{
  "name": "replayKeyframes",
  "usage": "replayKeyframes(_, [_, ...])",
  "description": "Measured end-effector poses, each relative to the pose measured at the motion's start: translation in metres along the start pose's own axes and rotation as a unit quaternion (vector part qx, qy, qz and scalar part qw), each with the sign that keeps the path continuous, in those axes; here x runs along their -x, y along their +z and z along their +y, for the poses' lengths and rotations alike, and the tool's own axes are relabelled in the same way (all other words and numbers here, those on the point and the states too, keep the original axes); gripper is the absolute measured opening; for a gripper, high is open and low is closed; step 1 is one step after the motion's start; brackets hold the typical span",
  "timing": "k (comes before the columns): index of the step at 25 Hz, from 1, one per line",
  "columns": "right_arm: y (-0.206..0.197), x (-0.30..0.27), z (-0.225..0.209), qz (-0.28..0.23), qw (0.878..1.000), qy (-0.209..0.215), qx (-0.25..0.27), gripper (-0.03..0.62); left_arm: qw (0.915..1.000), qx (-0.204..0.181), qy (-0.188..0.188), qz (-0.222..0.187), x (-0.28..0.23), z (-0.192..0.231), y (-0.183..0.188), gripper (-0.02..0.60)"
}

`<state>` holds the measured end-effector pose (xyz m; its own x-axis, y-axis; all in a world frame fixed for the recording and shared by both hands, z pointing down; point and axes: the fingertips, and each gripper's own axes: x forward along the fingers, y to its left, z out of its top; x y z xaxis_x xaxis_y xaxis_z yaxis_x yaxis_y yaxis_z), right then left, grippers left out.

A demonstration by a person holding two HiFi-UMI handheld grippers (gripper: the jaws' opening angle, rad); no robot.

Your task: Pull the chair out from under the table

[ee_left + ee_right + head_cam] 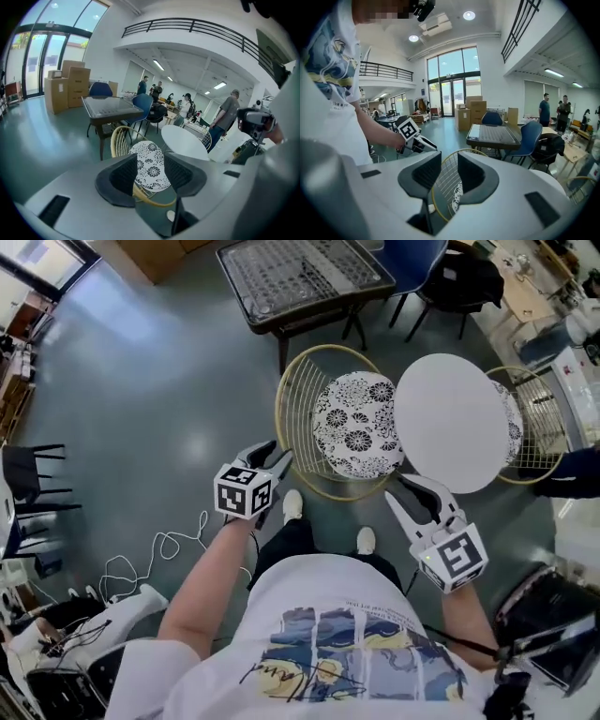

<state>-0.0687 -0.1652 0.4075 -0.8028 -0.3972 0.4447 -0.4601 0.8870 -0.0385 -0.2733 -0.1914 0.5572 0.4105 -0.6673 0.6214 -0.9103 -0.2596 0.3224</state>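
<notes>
Between left gripper's (275, 458) and right gripper's (401, 488) parted fingers (124, 176), the chair (300, 409).

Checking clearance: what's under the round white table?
The round white table overlaps the black-and-white floral cushion on the gold wire chair; a second wire chair shows opposite. The table's base is hidden.
</notes>
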Motion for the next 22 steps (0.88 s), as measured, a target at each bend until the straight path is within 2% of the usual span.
replayKeyframes(2, [0.011, -0.021, -0.004, 0.009, 0.999, -0.030, -0.011, 0.094, 0.9995, -0.008, -0.013, 0.027, -0.024, 0.029, 0.006, 0.167])
replayKeyframes(6, [0.021, -0.049, -0.011, 0.023, 0.996, -0.076, -0.030, 0.094, 0.9976, -0.016, -0.013, 0.066, -0.075, 0.088, 0.010, 0.181])
replayKeyframes(11, [0.007, -0.047, 0.000, 0.059, 0.988, -0.126, -0.066, 0.094, 0.9931, 0.008, -0.005, 0.117, -0.136, 0.134, -0.008, 0.190])
replayKeyframes(16, [-0.002, -0.034, -0.002, 0.072, 0.980, -0.163, -0.088, 0.094, 0.9856, 0.057, -0.034, 0.156, -0.181, 0.140, -0.024, 0.210])
replayKeyframes(19, [-0.004, -0.021, -0.002, 0.075, 0.975, -0.186, -0.099, 0.094, 0.9772, 0.092, -0.035, 0.188, -0.196, 0.138, -0.037, 0.207])
replayKeyframes(20, [-0.005, -0.018, -0.002, 0.075, 0.973, -0.192, -0.102, 0.094, 0.9747, 0.105, -0.028, 0.195, -0.197, 0.139, -0.039, 0.195])
replayKeyframes(22, [-0.008, -0.013, -0.003, 0.076, 0.971, -0.201, -0.108, 0.094, 0.9732, 0.109, -0.002, 0.203, -0.197, 0.141, -0.040, 0.128])
